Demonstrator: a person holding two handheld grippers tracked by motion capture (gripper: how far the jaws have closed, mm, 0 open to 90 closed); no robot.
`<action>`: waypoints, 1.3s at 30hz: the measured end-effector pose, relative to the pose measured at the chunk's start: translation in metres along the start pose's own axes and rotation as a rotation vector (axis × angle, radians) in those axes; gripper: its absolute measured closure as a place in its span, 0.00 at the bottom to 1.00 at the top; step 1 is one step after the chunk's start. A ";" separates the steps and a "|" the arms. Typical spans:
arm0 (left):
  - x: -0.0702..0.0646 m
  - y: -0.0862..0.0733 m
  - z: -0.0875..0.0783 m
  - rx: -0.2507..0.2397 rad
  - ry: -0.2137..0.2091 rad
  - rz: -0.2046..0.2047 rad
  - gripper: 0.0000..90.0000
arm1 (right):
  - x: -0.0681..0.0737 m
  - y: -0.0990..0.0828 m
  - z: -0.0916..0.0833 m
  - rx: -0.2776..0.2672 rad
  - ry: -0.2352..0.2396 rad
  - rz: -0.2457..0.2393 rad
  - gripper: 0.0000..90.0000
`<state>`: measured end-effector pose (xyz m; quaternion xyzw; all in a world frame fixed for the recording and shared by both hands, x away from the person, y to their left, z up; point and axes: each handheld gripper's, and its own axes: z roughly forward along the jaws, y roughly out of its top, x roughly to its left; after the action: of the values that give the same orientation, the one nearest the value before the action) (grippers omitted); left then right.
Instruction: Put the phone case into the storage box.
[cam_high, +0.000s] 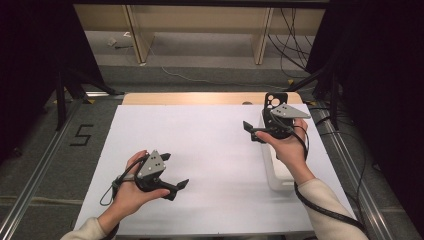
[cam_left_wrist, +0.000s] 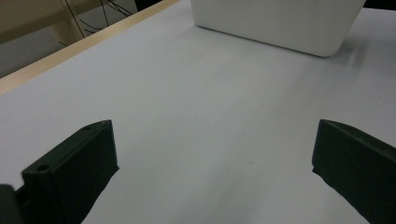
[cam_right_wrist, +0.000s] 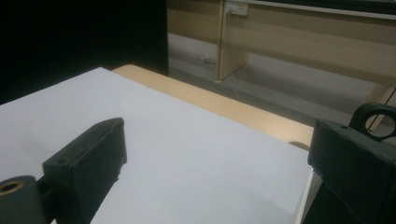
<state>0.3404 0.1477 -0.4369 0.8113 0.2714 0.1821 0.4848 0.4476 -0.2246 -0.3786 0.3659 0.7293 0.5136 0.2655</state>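
Note:
My left gripper (cam_high: 174, 170) hangs low over the near left of the white table top (cam_high: 210, 150), held in a hand, jaws wide apart with nothing between them. In the left gripper view, the left gripper (cam_left_wrist: 215, 140) faces a white rectangular bin (cam_left_wrist: 280, 23) across bare white surface. My right gripper (cam_high: 260, 117) is held open at the far right, above the far end of the same bin (cam_high: 278, 172). A black part with round holes (cam_high: 275, 98) stands just behind it. In the right gripper view, the right gripper (cam_right_wrist: 217, 140) has empty jaws, and the black part (cam_right_wrist: 379, 119) peeks past the right jaw.
A bare wooden strip (cam_high: 200, 98) runs along the table's far edge. Beyond it are wooden furniture legs (cam_high: 137, 35) and loose cables (cam_high: 292, 45) on the floor. A "5" (cam_high: 81, 135) is marked on the floor at the left, beside a metal rail (cam_high: 35, 175).

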 end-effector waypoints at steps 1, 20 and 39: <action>0.000 0.000 0.000 0.000 0.001 0.000 0.00 | 0.001 0.000 -0.001 0.001 0.004 0.000 0.06; 0.000 0.000 -0.001 -0.002 0.001 0.000 0.00 | 0.016 -0.004 -0.015 -0.007 0.043 -0.002 0.07; 0.001 0.000 -0.001 -0.001 0.004 -0.001 0.00 | 0.028 -0.011 -0.028 0.000 0.075 -0.014 0.09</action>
<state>0.3405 0.1486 -0.4364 0.8105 0.2726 0.1836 0.4848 0.4069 -0.2197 -0.3805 0.3414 0.7411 0.5252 0.2417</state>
